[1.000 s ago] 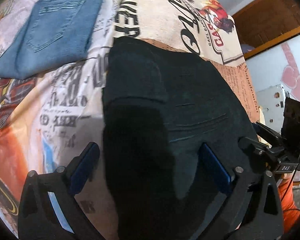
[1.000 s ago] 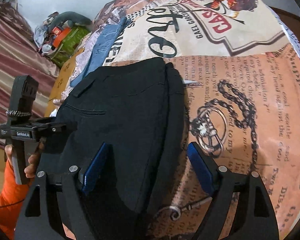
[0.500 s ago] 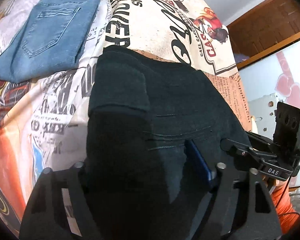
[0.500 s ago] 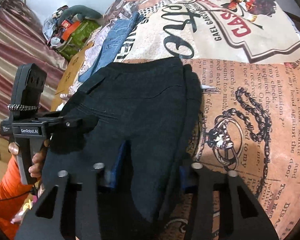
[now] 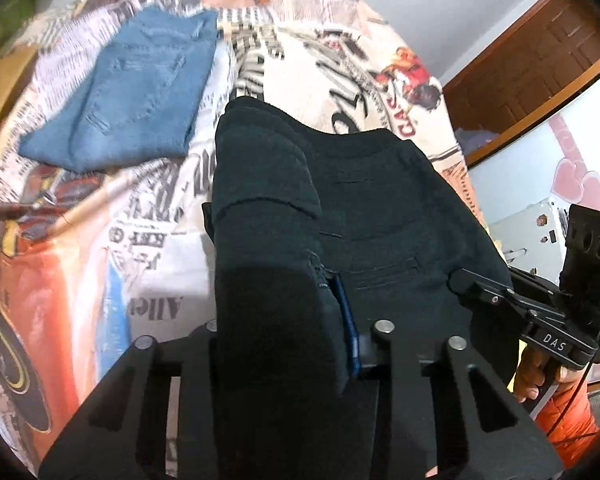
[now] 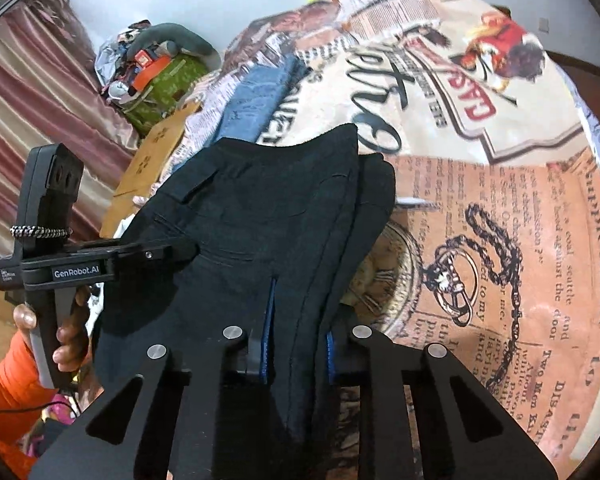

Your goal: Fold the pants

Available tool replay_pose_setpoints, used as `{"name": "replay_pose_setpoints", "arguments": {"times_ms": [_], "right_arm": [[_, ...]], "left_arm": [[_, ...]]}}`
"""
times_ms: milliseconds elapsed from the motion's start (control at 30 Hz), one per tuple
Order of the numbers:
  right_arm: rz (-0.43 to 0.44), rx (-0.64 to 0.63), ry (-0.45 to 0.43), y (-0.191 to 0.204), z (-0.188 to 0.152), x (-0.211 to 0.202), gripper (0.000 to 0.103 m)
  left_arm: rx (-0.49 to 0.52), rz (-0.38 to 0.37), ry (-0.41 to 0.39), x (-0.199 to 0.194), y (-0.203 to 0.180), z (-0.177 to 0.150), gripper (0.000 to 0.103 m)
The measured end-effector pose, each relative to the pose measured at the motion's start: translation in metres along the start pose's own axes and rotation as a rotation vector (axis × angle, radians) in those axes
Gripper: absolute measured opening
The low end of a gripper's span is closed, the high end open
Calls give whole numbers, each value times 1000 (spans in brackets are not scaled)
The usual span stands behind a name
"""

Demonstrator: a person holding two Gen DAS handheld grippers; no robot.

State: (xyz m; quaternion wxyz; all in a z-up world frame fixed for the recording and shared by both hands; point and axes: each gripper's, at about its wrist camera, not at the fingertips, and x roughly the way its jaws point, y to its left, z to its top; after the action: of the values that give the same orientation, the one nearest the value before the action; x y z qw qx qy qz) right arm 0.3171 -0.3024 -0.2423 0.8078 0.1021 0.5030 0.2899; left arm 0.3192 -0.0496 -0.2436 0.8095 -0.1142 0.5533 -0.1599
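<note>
The black pants lie folded on the printed bedspread, their near end raised off it. My left gripper is shut on the near left edge of the black pants, which drape over its fingers. My right gripper is shut on the near right edge of the black pants, the cloth pinched between its blue pads. Each gripper shows in the other's view, the right one and the left one, both held by hands in orange sleeves.
Folded blue jeans lie on the bedspread at the far left, also in the right wrist view. A green bag with clutter and a cardboard box stand beside the bed. A wooden door is at the far right.
Both grippers have closed from open onto the near end of the black pants and lifted it off the bedspread.
</note>
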Motion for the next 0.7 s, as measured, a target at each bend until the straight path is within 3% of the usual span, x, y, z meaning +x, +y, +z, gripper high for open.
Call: {"name": "replay_pose_setpoints", "arguments": {"times_ms": [267, 467, 700], "right_arm": [[11, -99, -94, 40, 21, -16, 15], [21, -156, -161, 69, 43, -20, 15], [35, -200, -206, 94, 77, -5, 15]], "left_arm": [[66, 60, -151, -58, -4, 3, 29], [82, 93, -263, -99, 10, 18, 29], [75, 112, -336, -120, 40, 42, 29]]}}
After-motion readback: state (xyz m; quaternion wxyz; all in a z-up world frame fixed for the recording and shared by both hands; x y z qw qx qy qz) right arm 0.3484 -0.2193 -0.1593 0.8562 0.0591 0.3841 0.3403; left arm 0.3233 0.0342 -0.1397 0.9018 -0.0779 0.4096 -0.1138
